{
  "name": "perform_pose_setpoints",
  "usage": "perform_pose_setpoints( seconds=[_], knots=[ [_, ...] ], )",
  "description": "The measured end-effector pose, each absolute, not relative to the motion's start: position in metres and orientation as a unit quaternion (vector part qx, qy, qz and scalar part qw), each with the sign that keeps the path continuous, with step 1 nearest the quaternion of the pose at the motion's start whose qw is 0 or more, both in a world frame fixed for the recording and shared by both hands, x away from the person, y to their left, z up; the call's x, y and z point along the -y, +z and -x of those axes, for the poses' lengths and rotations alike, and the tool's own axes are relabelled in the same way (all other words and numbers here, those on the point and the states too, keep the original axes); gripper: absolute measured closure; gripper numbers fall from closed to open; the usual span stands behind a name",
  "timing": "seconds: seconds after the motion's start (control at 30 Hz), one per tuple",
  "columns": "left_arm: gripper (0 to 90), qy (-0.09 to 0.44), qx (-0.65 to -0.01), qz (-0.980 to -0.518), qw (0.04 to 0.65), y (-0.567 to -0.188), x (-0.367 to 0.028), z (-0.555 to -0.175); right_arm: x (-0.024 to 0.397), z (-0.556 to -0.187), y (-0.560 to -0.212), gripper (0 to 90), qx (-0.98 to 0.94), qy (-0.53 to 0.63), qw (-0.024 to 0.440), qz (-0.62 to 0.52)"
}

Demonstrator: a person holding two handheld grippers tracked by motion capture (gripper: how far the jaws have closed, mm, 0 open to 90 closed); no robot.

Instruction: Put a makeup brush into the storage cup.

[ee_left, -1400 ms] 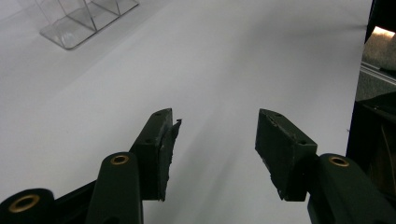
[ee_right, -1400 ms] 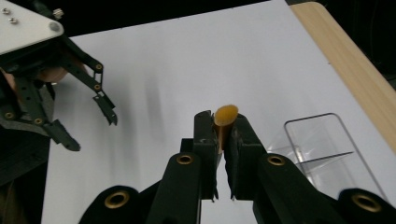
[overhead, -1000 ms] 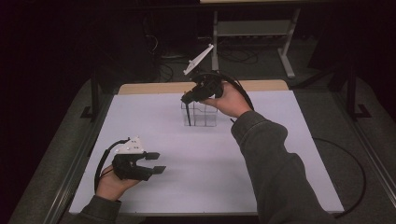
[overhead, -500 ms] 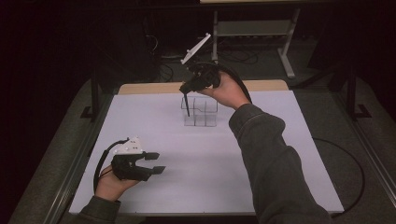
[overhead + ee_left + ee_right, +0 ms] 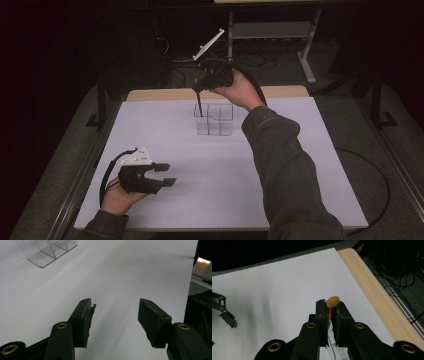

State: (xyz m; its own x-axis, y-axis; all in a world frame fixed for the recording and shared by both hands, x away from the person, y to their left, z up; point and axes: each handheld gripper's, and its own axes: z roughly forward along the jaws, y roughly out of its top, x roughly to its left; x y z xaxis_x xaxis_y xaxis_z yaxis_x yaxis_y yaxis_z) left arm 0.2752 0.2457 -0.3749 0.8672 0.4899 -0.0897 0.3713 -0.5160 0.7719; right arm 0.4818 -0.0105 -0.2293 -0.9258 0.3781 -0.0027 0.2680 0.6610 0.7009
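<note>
Left first: your left gripper point(image 5: 167, 173) sits low at the near left of the white table point(image 5: 310, 165), jaws parted at a moderate gap with nothing between them – in its own view the pads point(image 5: 86, 316) hover over bare white surface. It's well apart from the clear plastic compartment organizer point(image 5: 215, 119), which lies up-table toward the far edge.

Moving right: your right gripper point(image 5: 198, 95) is the near one – directly above the organizer, jaws pointing straight down. They're clamped on a thin dark stick with a rounded yellow-orange end point(image 5: 332, 302), long axis vertical, lower tip at the organizer's far-left compartment. I judge the coming move is vertical, so keep the stick upright.
</note>
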Motion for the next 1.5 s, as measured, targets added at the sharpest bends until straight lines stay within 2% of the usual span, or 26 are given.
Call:
perform_pose_setpoints(
  seconds=[0.2,0.77,1.5],
  knots=[
    [44.2,0.070,-0.247,-0.868,0.424,-0.375,-0.247,-0.276,0.012,-0.487,-0.225,82.9,-0.904,0.379,0.081,-0.181],
    [43.9,0.071,-0.242,-0.870,0.423,-0.376,-0.246,-0.277,0.008,-0.502,-0.240,82.9,-0.907,0.359,0.089,-0.200],
    [43.3,0.073,-0.245,-0.869,0.425,-0.375,-0.247,-0.276,0.006,-0.509,-0.256,82.8,-0.911,0.345,0.077,-0.213]
  ],
)
